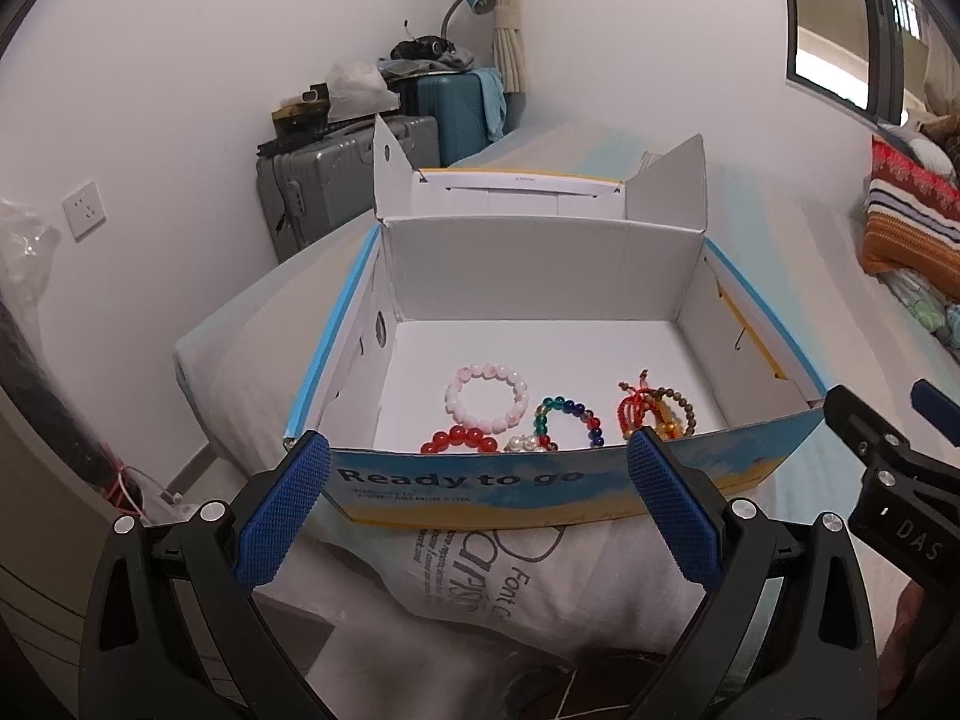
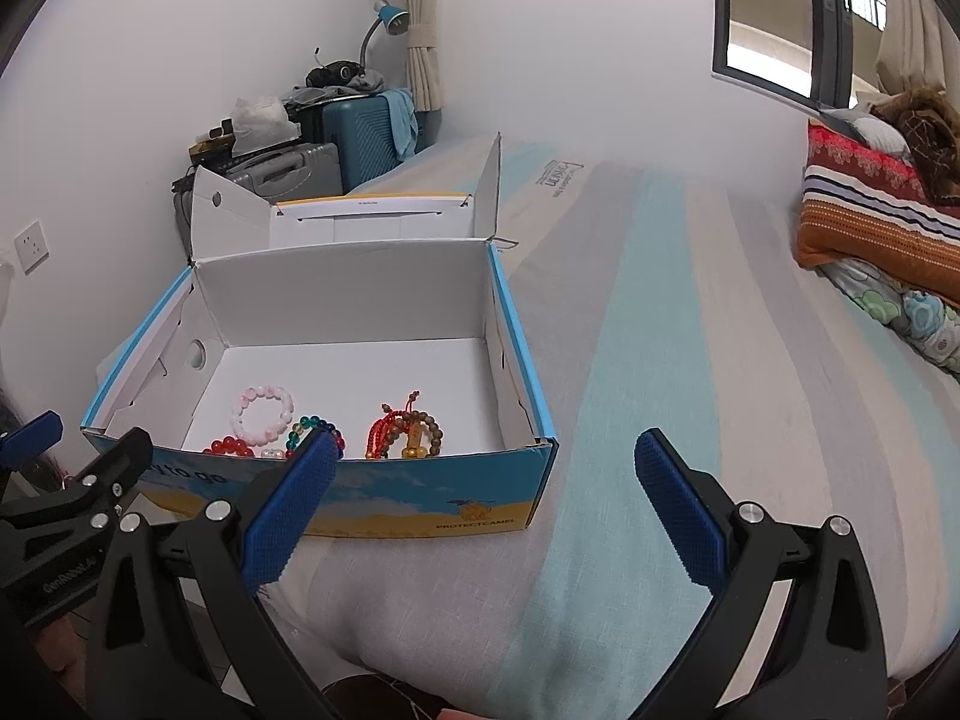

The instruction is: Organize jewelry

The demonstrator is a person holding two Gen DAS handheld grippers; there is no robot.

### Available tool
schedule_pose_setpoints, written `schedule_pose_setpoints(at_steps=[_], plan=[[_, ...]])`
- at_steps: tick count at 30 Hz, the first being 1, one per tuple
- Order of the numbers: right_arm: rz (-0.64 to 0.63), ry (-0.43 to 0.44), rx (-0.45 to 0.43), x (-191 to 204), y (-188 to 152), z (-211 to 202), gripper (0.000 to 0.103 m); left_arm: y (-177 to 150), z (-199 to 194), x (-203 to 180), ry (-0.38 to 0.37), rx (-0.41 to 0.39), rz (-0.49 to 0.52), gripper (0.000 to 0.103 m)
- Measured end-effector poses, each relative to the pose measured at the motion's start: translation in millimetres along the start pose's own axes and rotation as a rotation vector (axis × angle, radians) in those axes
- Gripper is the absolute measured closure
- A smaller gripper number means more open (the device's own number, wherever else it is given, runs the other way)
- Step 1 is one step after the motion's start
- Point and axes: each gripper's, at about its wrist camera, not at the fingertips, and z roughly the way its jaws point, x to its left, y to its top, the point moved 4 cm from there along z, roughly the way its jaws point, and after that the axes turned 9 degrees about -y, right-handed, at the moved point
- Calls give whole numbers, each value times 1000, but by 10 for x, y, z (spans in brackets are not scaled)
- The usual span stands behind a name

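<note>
Open blue-and-white cardboard box (image 1: 540, 324), lid folded back, is set on striped bed (image 2: 660, 360), presumably so contents stay reachable from above. Bracelets are grouped on box floor nr front wall: pink bead bracelet (image 1: 486, 397), red bead bracelet (image 1: 459, 439), multicolour glass bead bracelet (image 1: 567, 417), brown wooden bead bracelet w/ red cord (image 1: 657, 411). Some touch or overlap. Left tongs (image 1: 480, 504) spread wide, nothing gripped, held just short of front wall. Right tongs (image 2: 480, 504) likewise spread, empty, over bed beside box. Judged: sorting not begun or pausing.
</note>
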Motion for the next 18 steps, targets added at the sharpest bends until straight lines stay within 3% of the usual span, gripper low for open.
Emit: schedule_pose_setpoints(at_steps=[18], plan=[[-6,-1,15,-1,-35,46,7,-7,32,-13,-20,1,-16,6]])
